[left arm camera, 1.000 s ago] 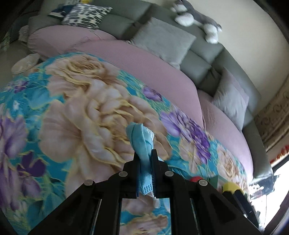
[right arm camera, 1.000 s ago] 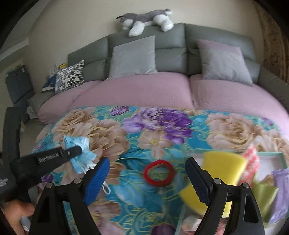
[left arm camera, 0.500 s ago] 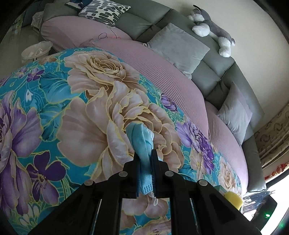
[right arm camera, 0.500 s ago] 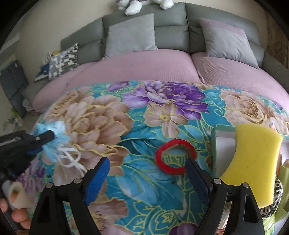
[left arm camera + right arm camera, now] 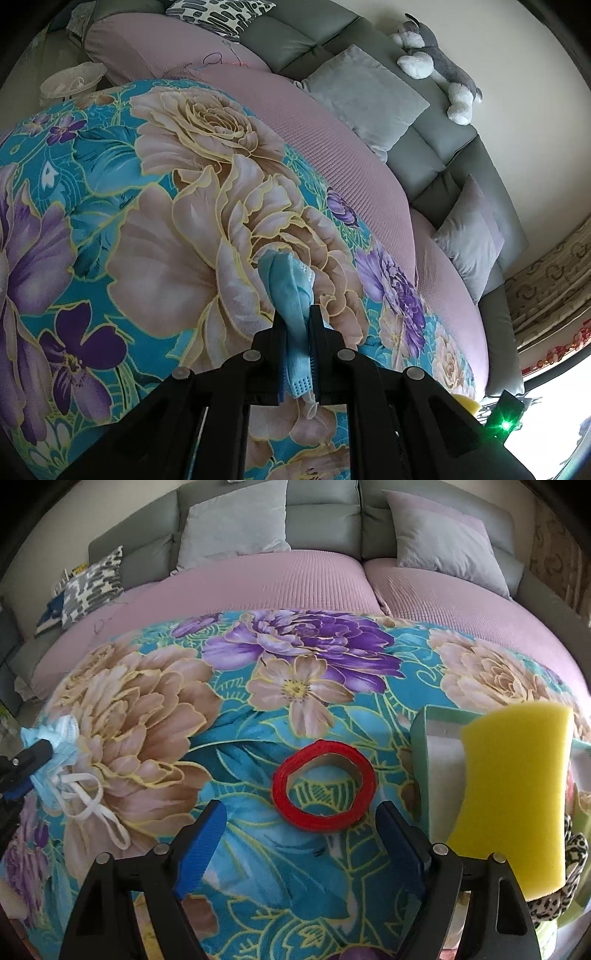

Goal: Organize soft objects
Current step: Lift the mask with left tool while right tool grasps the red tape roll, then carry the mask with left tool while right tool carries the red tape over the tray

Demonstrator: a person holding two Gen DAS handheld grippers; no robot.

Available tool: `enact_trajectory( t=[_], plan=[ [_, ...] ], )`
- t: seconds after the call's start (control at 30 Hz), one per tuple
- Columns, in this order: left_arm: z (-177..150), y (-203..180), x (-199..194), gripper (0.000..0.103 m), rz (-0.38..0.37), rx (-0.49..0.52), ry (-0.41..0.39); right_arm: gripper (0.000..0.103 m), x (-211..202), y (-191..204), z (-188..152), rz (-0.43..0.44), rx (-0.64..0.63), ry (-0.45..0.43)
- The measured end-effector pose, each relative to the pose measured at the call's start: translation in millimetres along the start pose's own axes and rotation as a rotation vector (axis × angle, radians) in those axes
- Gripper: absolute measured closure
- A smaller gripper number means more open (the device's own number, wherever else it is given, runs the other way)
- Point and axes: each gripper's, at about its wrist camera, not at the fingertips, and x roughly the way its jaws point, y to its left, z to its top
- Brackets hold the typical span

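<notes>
With the left gripper [image 5: 298,325] pinching the crumpled blue face mask [image 5: 290,291] above the floral blanket's [image 5: 258,709] left edge, the spread right gripper [image 5: 301,834] could push the red fabric ring [image 5: 324,785] away.

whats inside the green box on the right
In the green box, a yellow sponge stands upright, with a leopard-print fabric behind its lower edge. The sponge covers most of the interior, so anything else in there is hidden.
</notes>
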Motion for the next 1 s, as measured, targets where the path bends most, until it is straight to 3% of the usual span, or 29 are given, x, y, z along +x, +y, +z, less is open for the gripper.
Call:
enact_trajectory(
  t=[0.4, 0.5, 1.0],
  plan=[
    [1.0, 1.6, 0.2, 0.093, -0.007, -0.002, 0.005, 0.035, 6.1, -3.5, 3.2, -0.027, -0.005, 0.004],
    [1.0, 1.4, 0.7, 0.093, -0.005, 0.000, 0.006, 0.043, 5.5, -5.6, 2.9, -0.032, 0.001, -0.002],
    [-0.3, -6.2, -2.2, 0.093, -0.003, 0.030, 0.001, 0.044, -17.0, 22.7, -0.2, 0.090, -0.085, -0.061]
  ],
)
